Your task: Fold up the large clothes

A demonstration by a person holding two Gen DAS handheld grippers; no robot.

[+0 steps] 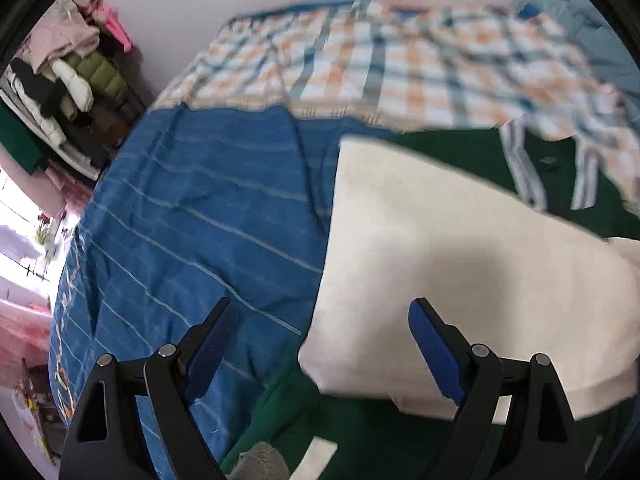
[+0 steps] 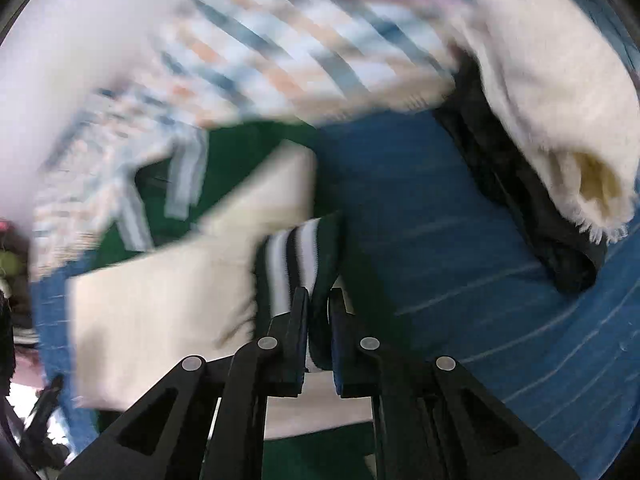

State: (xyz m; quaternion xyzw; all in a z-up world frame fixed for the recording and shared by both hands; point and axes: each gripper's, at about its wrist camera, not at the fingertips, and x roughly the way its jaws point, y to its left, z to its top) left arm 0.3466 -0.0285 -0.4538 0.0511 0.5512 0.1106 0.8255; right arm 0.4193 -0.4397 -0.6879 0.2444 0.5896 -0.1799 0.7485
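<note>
A large green and cream garment lies on a blue striped bedsheet (image 1: pixel 192 216). Its cream sleeve (image 1: pixel 448 272) stretches across the green body (image 1: pixel 360 432) in the left wrist view. My left gripper (image 1: pixel 320 320) is open and empty above the sleeve's near edge. In the right wrist view my right gripper (image 2: pixel 318 300) is shut on the green cuff with white stripes (image 2: pixel 298 256) at the end of the cream sleeve (image 2: pixel 168 300). That view is blurred by motion.
A plaid quilt (image 1: pixel 400 64) covers the far half of the bed. A fuzzy cream garment (image 2: pixel 560 92) on dark cloth lies at the right. A pile of clothes (image 1: pixel 68 76) stands by the wall at the left.
</note>
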